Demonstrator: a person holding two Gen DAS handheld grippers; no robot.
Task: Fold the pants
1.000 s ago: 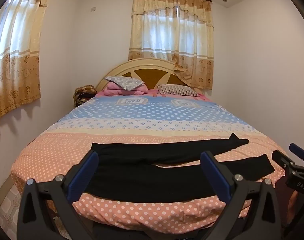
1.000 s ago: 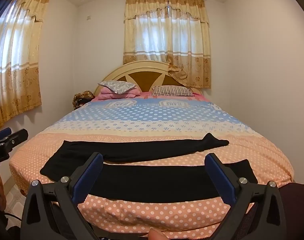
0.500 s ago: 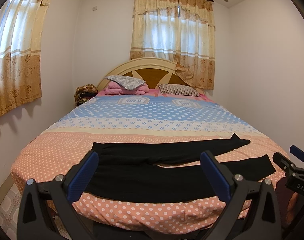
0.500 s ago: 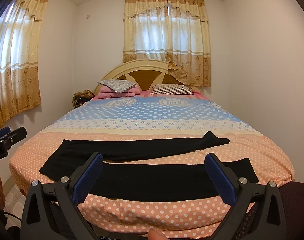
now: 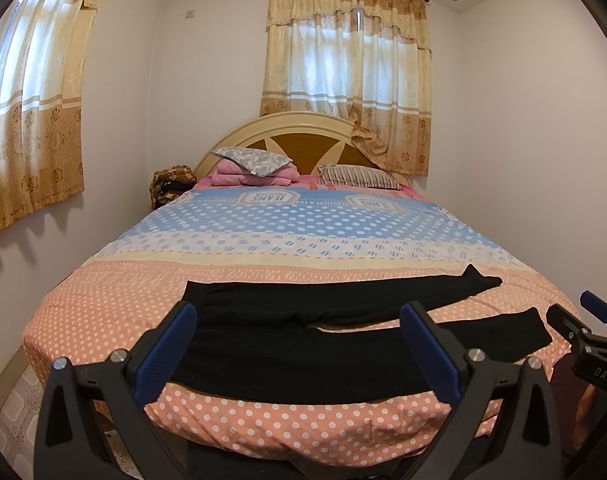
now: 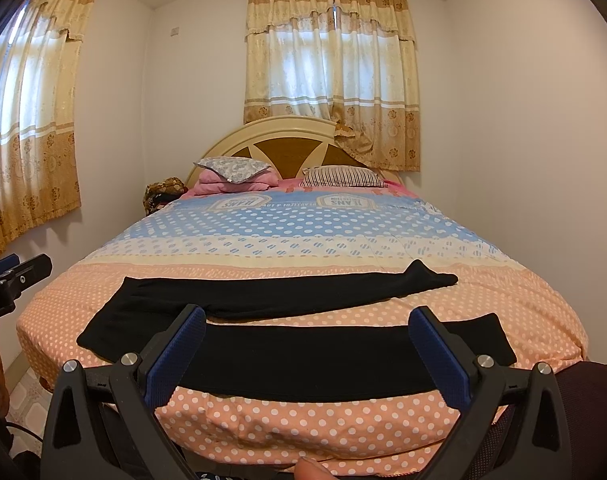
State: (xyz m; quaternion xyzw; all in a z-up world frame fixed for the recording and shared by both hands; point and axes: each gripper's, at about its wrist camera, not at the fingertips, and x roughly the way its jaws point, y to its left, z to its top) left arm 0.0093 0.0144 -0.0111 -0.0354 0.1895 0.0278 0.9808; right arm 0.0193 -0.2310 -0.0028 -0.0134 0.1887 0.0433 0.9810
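Observation:
Black pants point(image 5: 303, 344) point(image 6: 303, 348) lie flat across the foot of the bed, waist at the left and both legs spread apart, running to the right. The far leg point(image 6: 303, 294) ends in a folded tip at the right; the near leg point(image 6: 343, 360) lies along the bed's front edge. My left gripper point(image 5: 299, 352) stands open in front of the waist end, short of the bed, holding nothing. My right gripper point(image 6: 307, 356) is open too, before the near leg, empty. Each gripper shows at the edge of the other's view.
The bed point(image 5: 263, 420) wears a polka-dot cover, peach at the foot and blue further back. Pillows point(image 6: 343, 176) and a folded pink blanket point(image 6: 231, 184) sit by the headboard. Walls stand close on both sides. A fingertip point(image 6: 309, 470) shows at the bottom edge.
Both views have shifted slightly, closer to the bed. The pants have not moved and both grippers stay open.

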